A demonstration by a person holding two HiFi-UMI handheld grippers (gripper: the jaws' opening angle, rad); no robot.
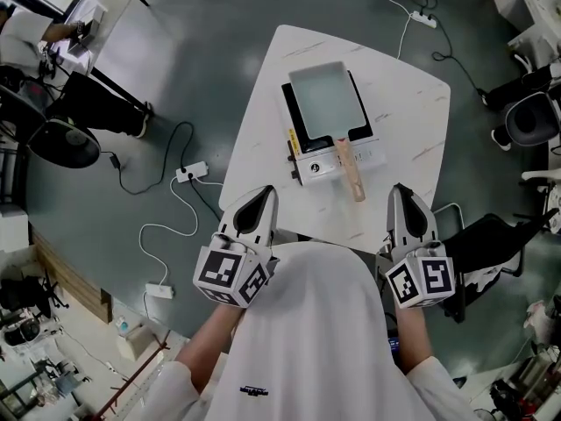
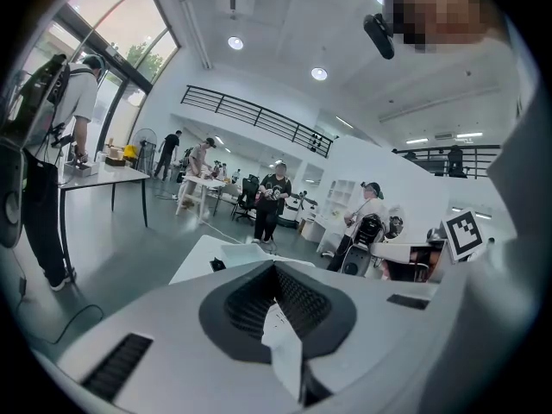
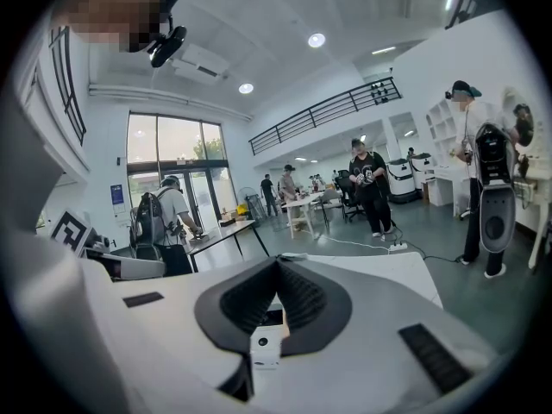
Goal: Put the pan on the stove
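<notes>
1. Pan (image 1: 323, 97): the grey rectangular pan lay on top of the stove (image 1: 317, 167). Its wooden handle (image 1: 350, 168) reached out past the stove's front panel toward the person, angled a little to the right.
2. Stove: it stood on the white table (image 1: 263, 121), with its front panel facing the person.
3. Left gripper (image 1: 266, 195): the jaws were clenched together with nothing between them. It was held on the near-left side of the stove, well apart from it.
4. Right gripper (image 1: 401, 191): the jaws were likewise pressed together and empty. It was held on the near-right side of the stove, closer to the handle's end but not touching it.
5. Step in hand (judgement): the pan appeared to be already placed, so what remained was a check of its seating.
   - Both grippers should be kept clear of the handle so the pan is not nudged off the stove.
   - If the pan sat skewed, the right gripper was the better placed to open, grip the handle at mid-length and square it.
</notes>
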